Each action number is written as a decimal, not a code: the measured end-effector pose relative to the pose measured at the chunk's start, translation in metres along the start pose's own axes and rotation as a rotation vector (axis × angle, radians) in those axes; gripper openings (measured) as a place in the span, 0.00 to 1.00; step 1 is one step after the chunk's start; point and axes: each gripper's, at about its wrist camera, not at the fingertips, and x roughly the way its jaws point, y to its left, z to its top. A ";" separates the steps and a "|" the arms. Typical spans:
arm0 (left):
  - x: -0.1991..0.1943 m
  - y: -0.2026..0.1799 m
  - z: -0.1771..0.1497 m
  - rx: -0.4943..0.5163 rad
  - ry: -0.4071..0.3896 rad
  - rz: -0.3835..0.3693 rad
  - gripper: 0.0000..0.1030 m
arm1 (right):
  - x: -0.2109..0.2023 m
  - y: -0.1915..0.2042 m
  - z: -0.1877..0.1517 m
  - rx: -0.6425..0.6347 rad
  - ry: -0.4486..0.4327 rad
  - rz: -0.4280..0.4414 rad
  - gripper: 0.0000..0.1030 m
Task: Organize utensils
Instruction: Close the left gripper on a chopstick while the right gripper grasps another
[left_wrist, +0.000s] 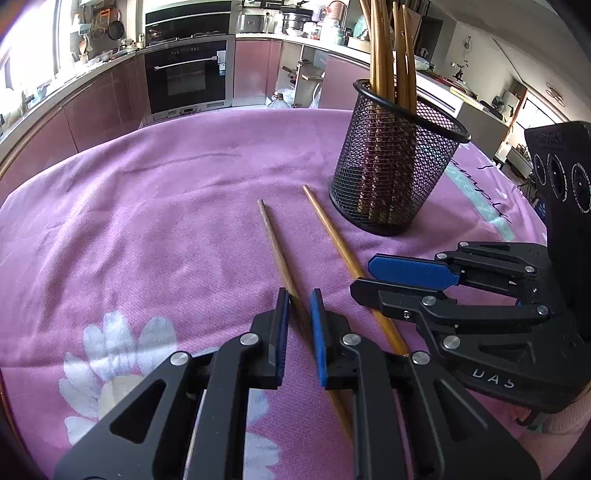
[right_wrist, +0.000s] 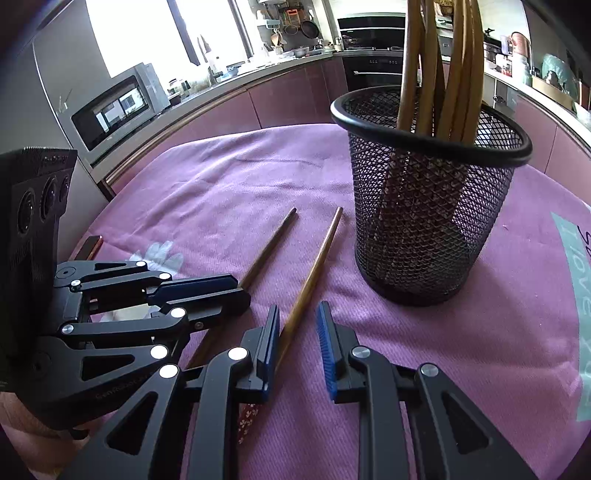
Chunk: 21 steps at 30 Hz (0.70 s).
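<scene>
Both claws are low on the worktop just before the mesh holder (left_wrist: 399, 162): the left claw (left_wrist: 299, 325) nearly shut around the darker chopstick (left_wrist: 275, 243), the right claw (right_wrist: 299, 343) narrowly open astride the lighter chopstick (right_wrist: 317, 266), so either stick could roll or swing against the holder.

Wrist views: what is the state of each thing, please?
Left hand-held gripper: narrowly open, astride the dark chopstick.
Right hand-held gripper: narrowly open, astride the light chopstick.
Dark chopstick: lying flat on the pink cloth.
Light chopstick: lying flat.
Mesh cup: upright, holding standing chopsticks.
</scene>
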 end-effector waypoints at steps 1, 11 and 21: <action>0.000 0.000 -0.001 -0.001 -0.001 0.001 0.13 | 0.000 0.000 0.000 0.002 -0.001 -0.001 0.18; 0.000 -0.001 -0.003 -0.028 -0.010 0.018 0.11 | -0.003 -0.008 -0.002 0.035 -0.003 0.009 0.11; -0.002 0.003 -0.003 -0.072 -0.008 -0.002 0.09 | -0.006 -0.018 -0.003 0.079 -0.004 0.037 0.05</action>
